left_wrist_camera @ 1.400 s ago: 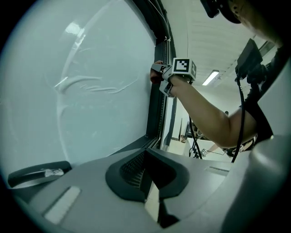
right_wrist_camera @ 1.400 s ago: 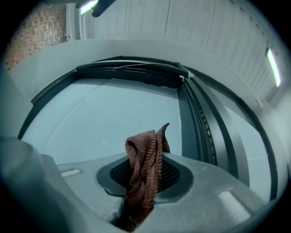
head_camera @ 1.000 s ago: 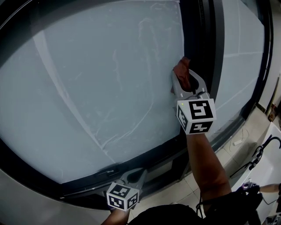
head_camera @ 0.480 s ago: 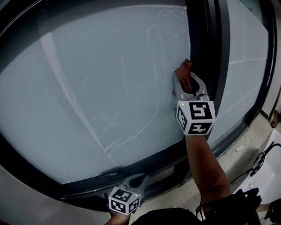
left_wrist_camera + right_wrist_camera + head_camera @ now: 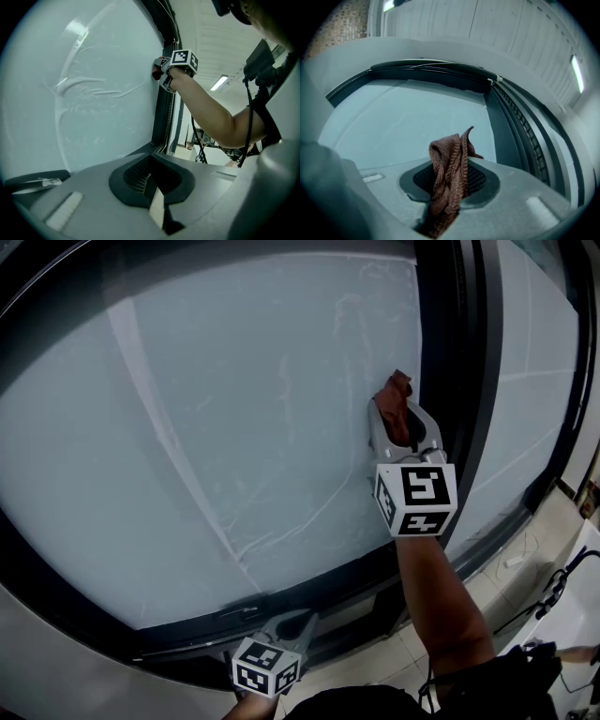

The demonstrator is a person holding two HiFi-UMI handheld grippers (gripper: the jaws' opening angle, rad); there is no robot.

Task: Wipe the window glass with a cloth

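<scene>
The window glass (image 5: 234, 409) is a large pale pane marked with thin streaks. A brown knitted cloth (image 5: 397, 393) is pressed against it near the pane's right edge. My right gripper (image 5: 399, 416) is shut on the cloth, which sticks up in folds between the jaws in the right gripper view (image 5: 449, 176). My left gripper (image 5: 292, 624) hangs low by the window's bottom frame, jaws together with nothing in them (image 5: 153, 185). The left gripper view also shows the right gripper (image 5: 164, 70) up against the glass (image 5: 79, 93).
A dark vertical frame post (image 5: 459, 381) runs just right of the cloth, with a second pane (image 5: 534, 362) beyond it. The dark bottom frame (image 5: 178, 629) lies under the glass. Black cables (image 5: 562, 577) hang over the tiled floor at the lower right.
The right gripper and cloth have slid slightly down the glass next to the post. The head view has shifted a little. The left gripper has stayed by the bottom frame.
</scene>
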